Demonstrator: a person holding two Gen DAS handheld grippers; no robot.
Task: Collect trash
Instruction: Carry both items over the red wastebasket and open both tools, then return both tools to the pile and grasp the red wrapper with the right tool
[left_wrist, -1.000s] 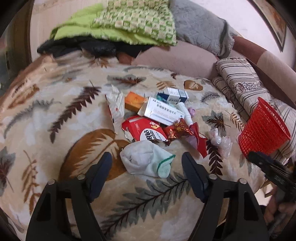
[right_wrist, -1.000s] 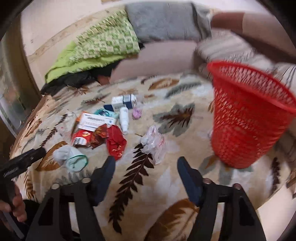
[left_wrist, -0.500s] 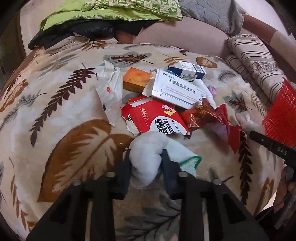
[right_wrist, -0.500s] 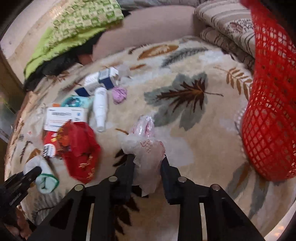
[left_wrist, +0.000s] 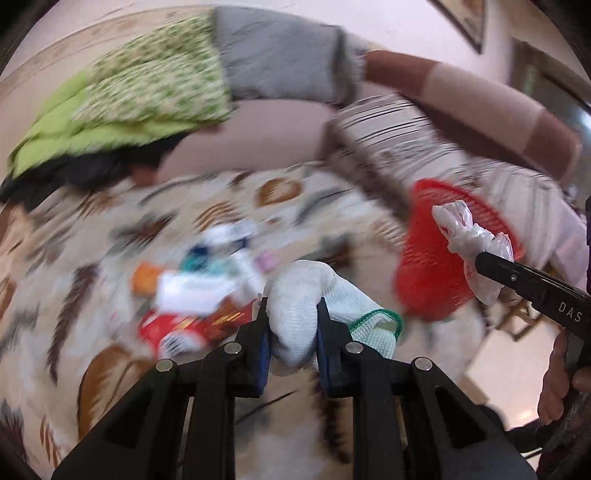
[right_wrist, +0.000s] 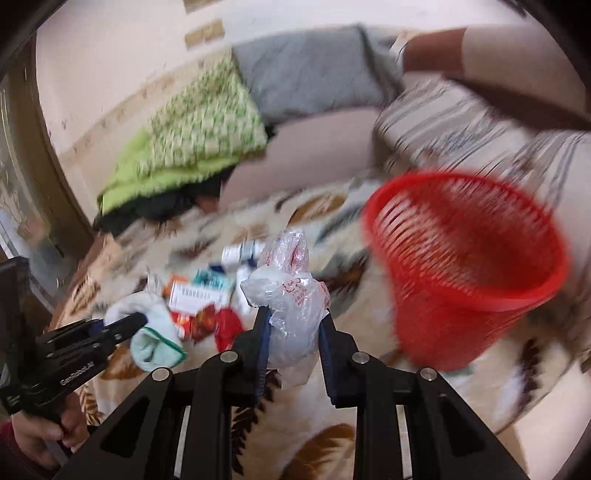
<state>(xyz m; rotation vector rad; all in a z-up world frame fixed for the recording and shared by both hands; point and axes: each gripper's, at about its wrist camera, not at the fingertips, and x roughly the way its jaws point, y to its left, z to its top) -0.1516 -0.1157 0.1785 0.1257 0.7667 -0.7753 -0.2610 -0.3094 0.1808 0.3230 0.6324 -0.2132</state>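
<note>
My left gripper (left_wrist: 291, 314) is shut on a white glove with a green cuff (left_wrist: 317, 295) and holds it above the bed; the glove also shows in the right wrist view (right_wrist: 147, 332). My right gripper (right_wrist: 293, 321) is shut on a crumpled clear plastic bag (right_wrist: 291, 295) and holds it in the air left of the red mesh basket (right_wrist: 469, 266). In the left wrist view the bag (left_wrist: 469, 236) hangs in front of the basket (left_wrist: 428, 273). Blurred trash, boxes and red wrappers (left_wrist: 192, 295), lies on the leaf-patterned blanket (left_wrist: 74, 295).
Green, grey and striped bedding (left_wrist: 155, 96) is piled at the back against a padded headboard. The basket stands on the bed's right side near the edge, with pale floor (left_wrist: 517, 362) beyond. A wooden frame (right_wrist: 48, 147) stands at far left.
Both grippers have lifted their loads off the blanket, the left with the glove, the right with the plastic bag, and swung toward the red basket. The views are motion-blurred.
</note>
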